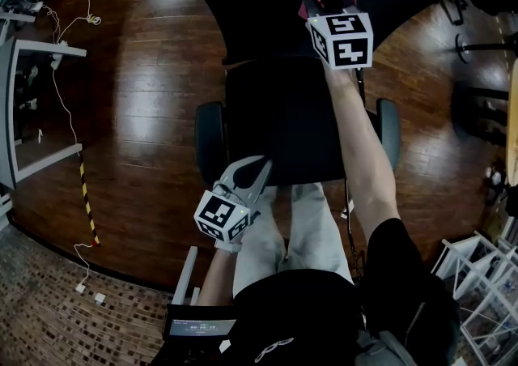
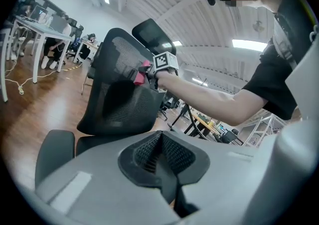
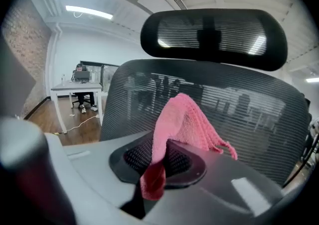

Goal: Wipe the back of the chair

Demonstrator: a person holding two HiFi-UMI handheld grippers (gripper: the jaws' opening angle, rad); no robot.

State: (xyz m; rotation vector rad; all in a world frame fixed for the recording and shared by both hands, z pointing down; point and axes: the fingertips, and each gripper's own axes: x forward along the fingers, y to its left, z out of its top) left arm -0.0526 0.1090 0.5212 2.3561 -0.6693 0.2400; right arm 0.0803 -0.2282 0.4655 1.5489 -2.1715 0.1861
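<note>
- The right gripper (image 1: 322, 2) is held out on an outstretched arm toward the upper part of the black mesh chair (image 1: 279, 121).
- Its fingers are clamped on a pink cloth (image 3: 182, 119). One end of the cloth is pinched between them and hangs out below, while the rest bunches up in a peak in front of the fingers.
- In the left gripper view, the cloth sits at the mesh backrest (image 2: 117, 94), on the face toward the seat. It is high up, just below the headrest (image 2: 152, 32).
- The right gripper view looks straight at that mesh, with the headrest above and the cloth across the middle of the backrest.
- The left gripper (image 1: 263, 166) is held low and close to the person. It hovers by the front edge of the seat, above the person's light trousers (image 1: 312, 235), well apart from the cloth.
- Its fingers are pressed together with nothing between them, and they point toward the backrest.
- The chair stands on a dark wooden floor (image 1: 137, 113), with an armrest (image 1: 209, 142) on each side of the seat.
- A white table (image 3: 75, 88) with a seated person behind it shows far off in the right gripper view.
</note>
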